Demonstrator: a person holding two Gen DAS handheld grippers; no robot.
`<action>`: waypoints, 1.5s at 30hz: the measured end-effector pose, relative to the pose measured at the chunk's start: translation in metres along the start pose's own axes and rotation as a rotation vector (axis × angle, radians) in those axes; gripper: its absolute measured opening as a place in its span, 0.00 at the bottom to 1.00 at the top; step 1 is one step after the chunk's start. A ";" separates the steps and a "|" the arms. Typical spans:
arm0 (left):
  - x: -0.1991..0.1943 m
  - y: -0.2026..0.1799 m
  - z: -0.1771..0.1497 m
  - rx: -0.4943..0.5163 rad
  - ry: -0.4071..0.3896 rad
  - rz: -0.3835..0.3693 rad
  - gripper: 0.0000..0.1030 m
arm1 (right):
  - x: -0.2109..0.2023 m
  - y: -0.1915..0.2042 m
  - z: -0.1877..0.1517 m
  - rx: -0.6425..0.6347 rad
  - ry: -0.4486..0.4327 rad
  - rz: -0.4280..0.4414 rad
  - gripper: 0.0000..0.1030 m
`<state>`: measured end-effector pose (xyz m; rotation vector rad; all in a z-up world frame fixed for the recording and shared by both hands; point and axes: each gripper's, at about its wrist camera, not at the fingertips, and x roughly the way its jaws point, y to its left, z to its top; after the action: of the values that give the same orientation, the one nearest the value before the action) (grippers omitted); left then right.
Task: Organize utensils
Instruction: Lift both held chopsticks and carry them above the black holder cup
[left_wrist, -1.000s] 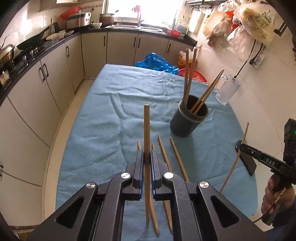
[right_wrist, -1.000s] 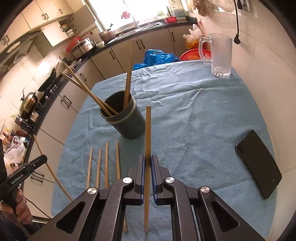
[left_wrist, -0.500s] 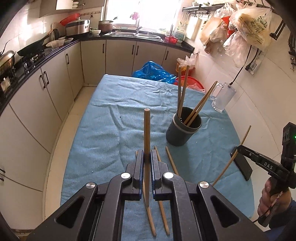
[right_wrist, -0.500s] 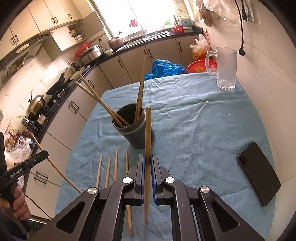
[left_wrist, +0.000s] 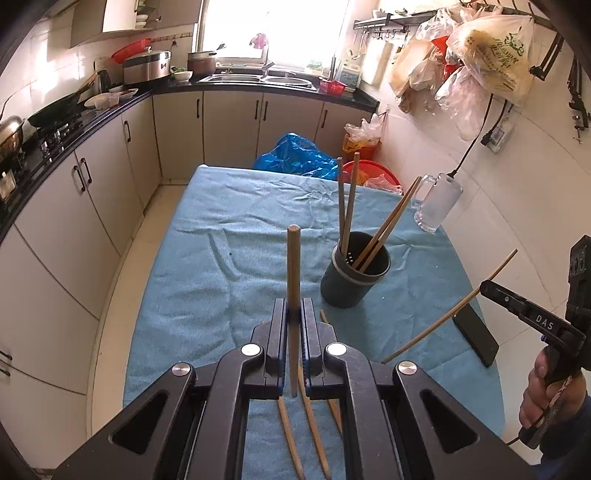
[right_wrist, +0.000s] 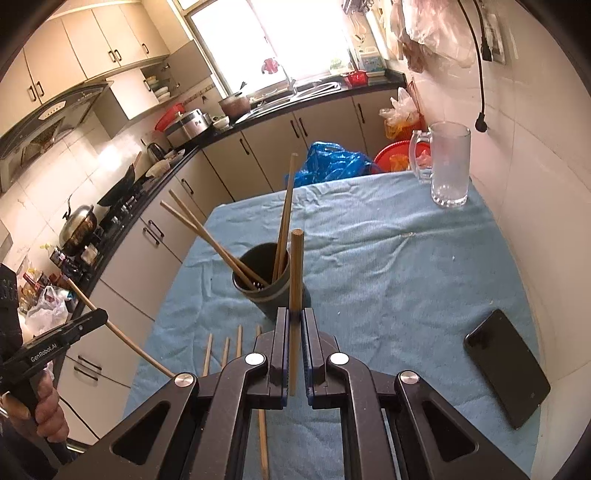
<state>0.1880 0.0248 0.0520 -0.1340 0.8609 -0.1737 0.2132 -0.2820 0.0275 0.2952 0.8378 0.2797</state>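
My left gripper (left_wrist: 294, 314) is shut on a wooden chopstick (left_wrist: 293, 269) that stands upright above the blue cloth. To its right sits a dark grey holder (left_wrist: 351, 284) with several chopsticks leaning in it. Loose chopsticks (left_wrist: 312, 424) lie on the cloth under the jaws. My right gripper (right_wrist: 294, 314) is shut on another chopstick (right_wrist: 296, 269), raised just in front of the same holder (right_wrist: 266, 291). More loose chopsticks (right_wrist: 225, 350) lie at the lower left of the right wrist view. Each gripper shows in the other's view, the right gripper (left_wrist: 484, 288) and the left gripper (right_wrist: 101, 315), each holding its slanted stick.
A blue cloth (left_wrist: 229, 258) covers the table. A glass mug (right_wrist: 448, 166) stands at the far right corner and a black phone (right_wrist: 508, 365) lies near the right edge. Kitchen cabinets (left_wrist: 92, 192) run along the left, a tiled wall on the right.
Both grippers have risen with their chopsticks, so the holder and the loose chopsticks sit lower and farther off in each view.
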 end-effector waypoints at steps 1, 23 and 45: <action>-0.001 -0.001 0.002 0.001 -0.002 -0.002 0.06 | -0.002 0.000 0.002 0.002 -0.004 0.001 0.06; -0.016 -0.029 0.035 0.051 -0.056 -0.067 0.06 | -0.038 -0.014 0.028 0.052 -0.078 0.001 0.06; -0.017 -0.074 0.129 0.100 -0.168 -0.118 0.06 | -0.042 0.008 0.105 0.053 -0.178 0.063 0.06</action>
<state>0.2682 -0.0381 0.1616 -0.1047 0.6755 -0.3116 0.2654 -0.3044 0.1258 0.3907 0.6619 0.2857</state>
